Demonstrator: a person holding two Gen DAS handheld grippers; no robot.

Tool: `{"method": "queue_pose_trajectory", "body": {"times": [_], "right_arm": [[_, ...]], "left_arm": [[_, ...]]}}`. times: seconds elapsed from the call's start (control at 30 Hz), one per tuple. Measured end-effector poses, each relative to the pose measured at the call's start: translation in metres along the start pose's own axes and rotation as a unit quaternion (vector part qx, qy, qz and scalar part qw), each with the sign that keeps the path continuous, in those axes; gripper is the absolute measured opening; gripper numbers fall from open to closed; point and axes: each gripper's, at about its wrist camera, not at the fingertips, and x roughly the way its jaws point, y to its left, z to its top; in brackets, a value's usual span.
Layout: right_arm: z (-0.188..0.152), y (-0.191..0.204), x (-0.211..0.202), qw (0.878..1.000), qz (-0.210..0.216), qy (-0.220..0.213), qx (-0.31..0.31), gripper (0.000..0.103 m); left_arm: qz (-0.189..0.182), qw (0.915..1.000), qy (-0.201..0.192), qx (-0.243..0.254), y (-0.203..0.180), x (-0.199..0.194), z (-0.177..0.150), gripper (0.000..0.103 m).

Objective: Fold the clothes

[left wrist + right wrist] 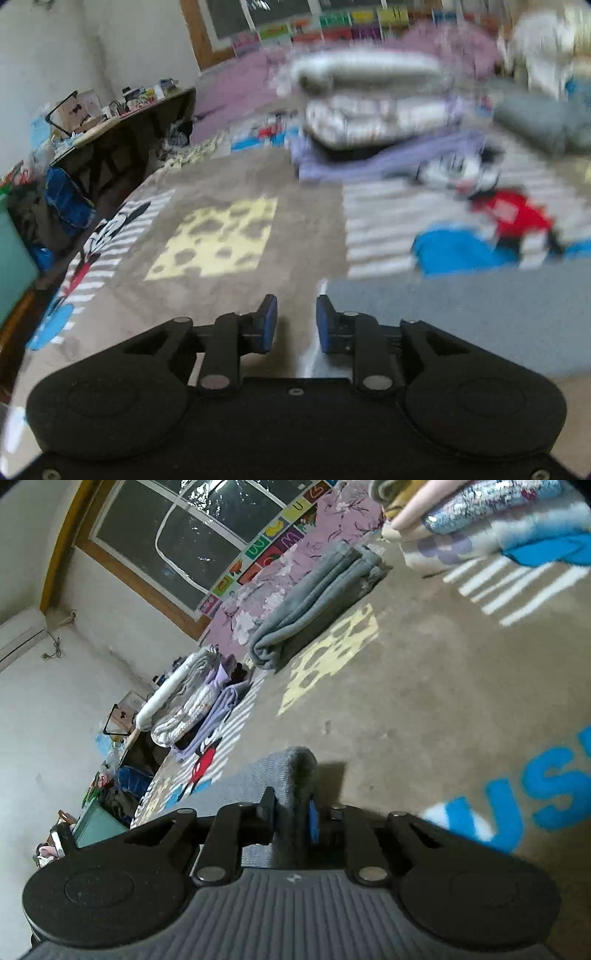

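Sweater (258, 786) fold sits pinched in our right claw (291, 819); left claw (295, 321) gapes empty at lower centre; one-sided lifting could skew the fold, or the knit slip free.

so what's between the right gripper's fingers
A fold of the grey ribbed garment is pinched between the right gripper fingers, as the right wrist view shows. The cloth stands up above the fingertips.

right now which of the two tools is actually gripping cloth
The right tool: its jaws pinch a fold of grey ribbed cloth. The left tool is open with nothing between its jaws.
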Motion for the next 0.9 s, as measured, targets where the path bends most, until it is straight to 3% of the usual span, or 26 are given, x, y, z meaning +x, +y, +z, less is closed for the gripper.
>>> {"method": "queue_pose_trajectory", "body": {"times": [0.07,0.2,0.33,0.53,0.6,0.67,0.7,0.77,0.87,0.9], "right_arm": [[0.001,0.001,-0.01,1.0,-0.002,-0.023,0.0,0.037],[0.001,0.023,-0.029,0.993,-0.044,-0.071,-0.084,0.042],[-0.012,0.069,-0.027,0.97,-0.022,-0.056,-0.234,0.041],[-0.031,0.101,-0.014,0.957,0.025,-0.007,-0.29,0.04],[-0.034,0.102,-0.015,0.958,0.016,0.004,-0.285,0.04],[-0.036,0.094,-0.009,0.961,-0.014,0.035,-0.274,0.038],[-0.037,0.087,-0.004,0.962,-0.034,0.053,-0.266,0.037],[-0.036,0.072,0.002,0.966,-0.054,0.079,-0.242,0.028],[-0.033,0.08,-0.014,0.966,-0.056,0.049,-0.247,0.03],[-0.034,0.081,-0.019,0.966,-0.056,0.04,-0.249,0.03]], "left_arm": [[-0.02,0.9997,-0.016,-0.004,-0.003,-0.013,0.007,0.024],[-0.113,0.9931,-0.028,0.001,-0.031,-0.037,0.01,0.026],[-0.21,0.9764,-0.04,0.03,-0.084,-0.061,0.005,0.026],[-0.319,0.9419,-0.067,0.08,-0.167,-0.107,-0.013,0.021],[-0.33,0.9363,-0.045,0.11,-0.194,-0.107,-0.027,0.021],[-0.302,0.9386,-0.008,0.167,-0.223,-0.097,-0.048,0.02],[-0.285,0.9404,-0.031,0.184,-0.229,-0.1,-0.056,0.02],[-0.274,0.9439,-0.037,0.18,-0.23,-0.113,-0.049,0.02],[-0.285,0.9448,-0.068,0.146,-0.223,-0.136,-0.043,0.021],[-0.286,0.9453,-0.068,0.142,-0.225,-0.141,-0.045,0.026]]}}
